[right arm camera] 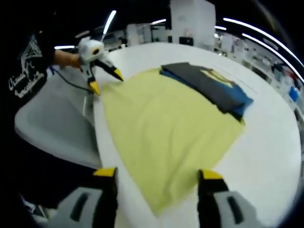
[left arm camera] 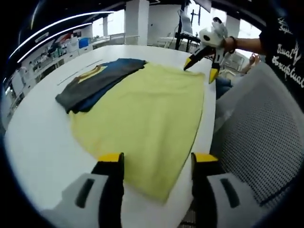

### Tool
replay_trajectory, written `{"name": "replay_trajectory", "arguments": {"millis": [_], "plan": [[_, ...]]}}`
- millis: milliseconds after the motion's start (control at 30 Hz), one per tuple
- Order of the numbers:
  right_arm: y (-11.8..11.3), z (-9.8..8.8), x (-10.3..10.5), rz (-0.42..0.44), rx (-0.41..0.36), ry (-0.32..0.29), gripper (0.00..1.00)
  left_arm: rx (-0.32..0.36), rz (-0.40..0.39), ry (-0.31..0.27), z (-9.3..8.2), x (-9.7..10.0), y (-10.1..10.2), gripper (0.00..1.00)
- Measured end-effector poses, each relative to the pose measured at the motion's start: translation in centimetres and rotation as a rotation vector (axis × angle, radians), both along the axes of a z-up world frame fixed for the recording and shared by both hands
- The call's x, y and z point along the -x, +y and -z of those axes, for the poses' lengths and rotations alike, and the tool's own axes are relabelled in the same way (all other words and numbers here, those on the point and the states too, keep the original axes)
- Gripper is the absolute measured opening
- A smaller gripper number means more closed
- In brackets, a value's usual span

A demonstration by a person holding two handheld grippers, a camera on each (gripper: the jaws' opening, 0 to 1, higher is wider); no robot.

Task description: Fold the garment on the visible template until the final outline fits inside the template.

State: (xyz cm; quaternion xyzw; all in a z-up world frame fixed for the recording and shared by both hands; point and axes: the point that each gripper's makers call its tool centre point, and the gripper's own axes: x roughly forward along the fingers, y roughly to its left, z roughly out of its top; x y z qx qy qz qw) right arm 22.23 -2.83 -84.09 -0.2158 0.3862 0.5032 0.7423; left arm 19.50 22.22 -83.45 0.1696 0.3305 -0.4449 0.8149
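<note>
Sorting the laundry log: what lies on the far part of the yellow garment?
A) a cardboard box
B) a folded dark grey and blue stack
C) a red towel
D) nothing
B: a folded dark stack of grey over blue overlaps the yellow garment's far edge.

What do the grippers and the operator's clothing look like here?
Left gripper and right gripper: grey bodies, black jaws, yellow tips. Seen from across, each has a white body with pointed yellow-tipped jaws. The person wears a black top with white lettering and a dark wristband.

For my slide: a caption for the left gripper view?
Open left gripper over a yellow garment on a white table, folded dark clothes beside it.
</note>
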Motion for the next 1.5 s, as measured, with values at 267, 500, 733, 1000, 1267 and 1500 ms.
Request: {"name": "replay_trajectory", "arguments": {"millis": [267,500,733,1000,1267,1500], "plan": [[-0.5,0.6,0.1,-0.046,0.066,-0.026,0.55,-0.051,0.043,-0.014,0.7,0.5,0.3,0.46],[-0.7,0.7,0.0,-0.063,0.089,-0.046,0.51,-0.047,0.050,-0.007,0.8,0.7,0.3,0.46],[-0.9,0.8,-0.4,-0.052,0.091,-0.052,0.47,-0.059,0.062,-0.010,0.7,0.4,0.3,0.41],[-0.9,0.7,-0.8,-0.031,0.078,-0.061,0.39,-0.055,0.049,0.001,0.7,0.0,0.0,0.30],[-0.8,0.7,-1.3,-0.019,0.068,-0.072,0.23,-0.058,-0.040,0.008,0.6,-1.7,1.1,0.09],[-0.5,0.7,-1.5,-0.026,0.068,-0.075,0.08,-0.056,-0.070,0.023,0.7,-2.1,1.6,0.02]]}}
